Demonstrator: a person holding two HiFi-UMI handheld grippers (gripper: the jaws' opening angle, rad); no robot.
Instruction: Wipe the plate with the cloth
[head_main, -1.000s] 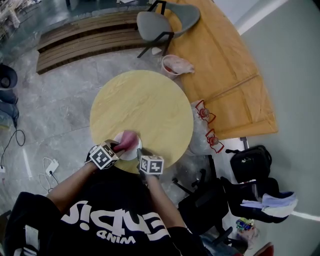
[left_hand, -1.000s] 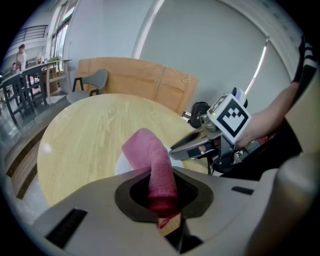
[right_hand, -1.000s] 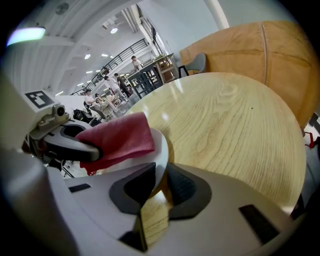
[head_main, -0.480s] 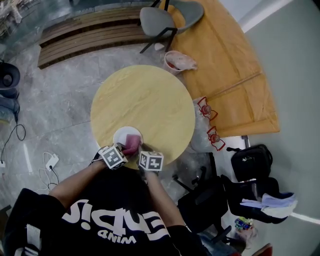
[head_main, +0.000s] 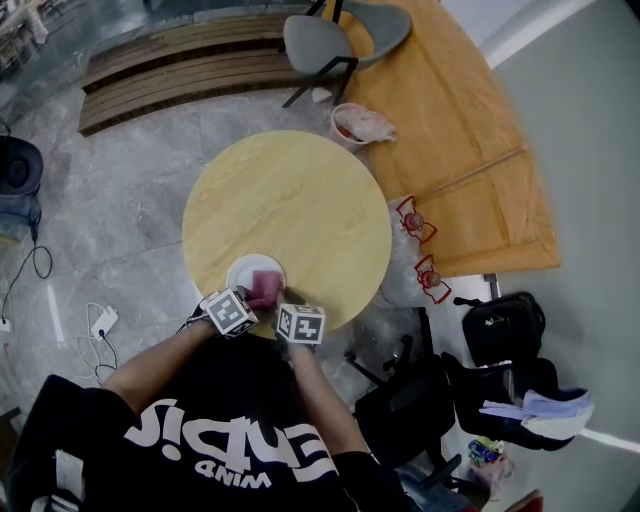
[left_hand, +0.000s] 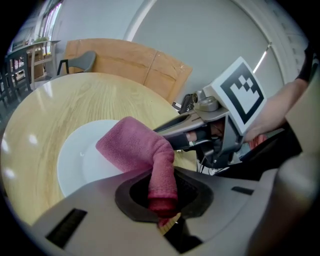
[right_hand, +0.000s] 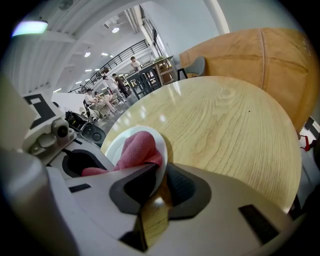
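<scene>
A white plate (head_main: 242, 270) lies near the front edge of the round wooden table (head_main: 290, 190). My left gripper (head_main: 250, 300) is shut on a pink cloth (head_main: 265, 279), which lies folded on the near right part of the plate. In the left gripper view the cloth (left_hand: 135, 147) runs from the jaws of the left gripper (left_hand: 162, 200) onto the plate (left_hand: 80, 160). My right gripper (right_hand: 159, 187) is shut on the rim of the plate (right_hand: 161, 150), beside the cloth (right_hand: 137, 147). In the head view the right gripper (head_main: 285, 305) sits right of the cloth.
A grey chair (head_main: 320, 45) and a bin (head_main: 355, 125) stand beyond the table, next to an orange wooden platform (head_main: 450, 130). Slatted wooden steps (head_main: 170, 70) run along the far left. Black bags (head_main: 500, 325) and an office chair (head_main: 410, 400) sit at the right. Cables (head_main: 100, 330) lie on the floor at the left.
The left gripper drew the cloth back across the plate toward the near right, baring the plate's far part. Over the last half second almost nothing moved. The right gripper kept its hold.
</scene>
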